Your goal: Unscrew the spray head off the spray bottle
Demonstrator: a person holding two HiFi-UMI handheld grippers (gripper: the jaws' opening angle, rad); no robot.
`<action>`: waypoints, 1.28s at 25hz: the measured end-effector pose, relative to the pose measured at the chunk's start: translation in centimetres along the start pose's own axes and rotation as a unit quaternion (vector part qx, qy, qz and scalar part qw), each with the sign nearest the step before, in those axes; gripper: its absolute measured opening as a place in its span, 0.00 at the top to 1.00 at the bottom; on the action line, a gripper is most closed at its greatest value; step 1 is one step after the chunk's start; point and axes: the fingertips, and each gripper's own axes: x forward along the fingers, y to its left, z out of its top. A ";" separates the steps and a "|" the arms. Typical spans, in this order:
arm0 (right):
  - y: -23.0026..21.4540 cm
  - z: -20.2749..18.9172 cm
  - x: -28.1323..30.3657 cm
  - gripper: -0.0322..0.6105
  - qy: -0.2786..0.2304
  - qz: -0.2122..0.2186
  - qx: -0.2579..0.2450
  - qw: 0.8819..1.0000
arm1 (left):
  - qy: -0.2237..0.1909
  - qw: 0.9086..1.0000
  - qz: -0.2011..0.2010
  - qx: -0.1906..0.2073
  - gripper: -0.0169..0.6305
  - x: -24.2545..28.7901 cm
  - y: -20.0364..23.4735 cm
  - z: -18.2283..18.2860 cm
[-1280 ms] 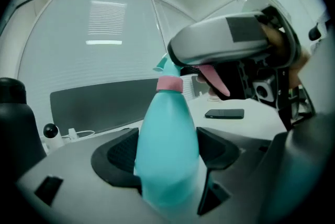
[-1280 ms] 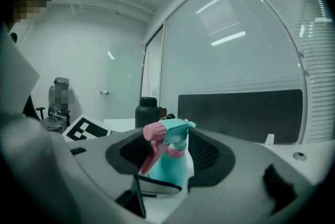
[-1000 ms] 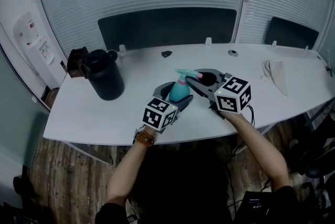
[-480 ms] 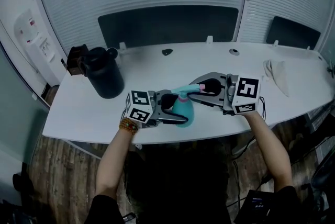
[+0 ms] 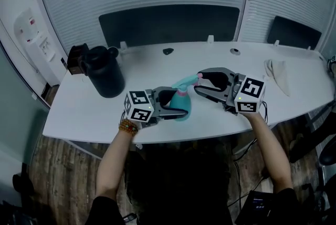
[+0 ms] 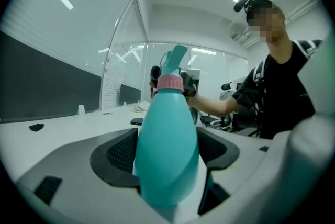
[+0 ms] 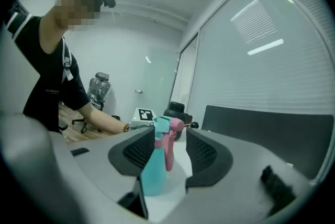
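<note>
A teal spray bottle (image 5: 182,105) stands tilted on the white table (image 5: 79,113), its teal spray head (image 5: 187,82) with a pink trigger pointing right. My left gripper (image 5: 184,104) comes in from the left and is shut on the bottle's body (image 6: 167,149); the pink collar (image 6: 169,83) shows above the jaws. My right gripper (image 5: 199,81) reaches in from the right, its jaws opening. In the right gripper view the spray head (image 7: 158,126) and pink trigger (image 7: 170,145) sit between the pads (image 7: 200,150) with a gap on each side.
A black jug (image 5: 105,78) and a dark brown object (image 5: 77,62) stand at the table's left. A crumpled cloth (image 5: 277,72) lies at the far right. Two small dark items (image 5: 167,52) (image 5: 233,52) lie near the far edge. Dark chairs stand behind the table.
My right gripper has let go of the spray head and drawn back a little to the right. The bottle, held by my left gripper, has swung from leaning over to more upright.
</note>
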 end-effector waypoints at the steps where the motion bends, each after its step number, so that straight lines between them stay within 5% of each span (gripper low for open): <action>1: -0.5 0.1 -0.3 0.68 -0.004 -0.016 0.009 1.000 | 0.001 1.000 0.026 -0.003 0.44 0.0 0.7 0.0; 5: -2.5 0.5 -2.0 0.67 -0.028 -0.127 0.085 0.988 | -0.008 0.980 0.198 -0.032 0.44 -0.6 4.4 0.1; 10: -0.9 -1.3 0.0 0.67 0.026 -0.177 0.067 0.982 | -0.009 0.915 0.397 -0.078 0.44 -2.2 6.9 -0.3; 12: -0.9 -1.9 1.3 0.67 0.044 -0.167 0.074 0.982 | -0.003 0.903 0.423 -0.071 0.44 -1.7 6.6 -0.2; 21: -1.9 -1.7 4.3 0.67 0.095 -0.177 0.062 0.978 | 0.039 0.893 0.448 -0.033 0.44 0.5 5.7 0.2; 24: -1.8 -2.0 4.7 0.67 0.107 -0.168 0.047 0.979 | 0.046 0.897 0.439 -0.012 0.44 1.3 5.2 0.5; 26: -1.5 -2.1 4.8 0.71 0.108 -0.153 0.035 0.982 | 0.041 0.909 0.414 -0.011 0.44 1.7 4.9 0.4; 29: -0.9 -1.9 4.7 0.72 0.104 -0.115 0.023 0.988 | 0.020 0.944 0.329 -0.023 0.44 2.5 4.0 0.4; 32: 0.3 -1.7 4.3 0.72 0.096 -0.063 0.017 0.993 | -0.003 0.982 0.188 -0.034 0.44 3.1 1.9 0.4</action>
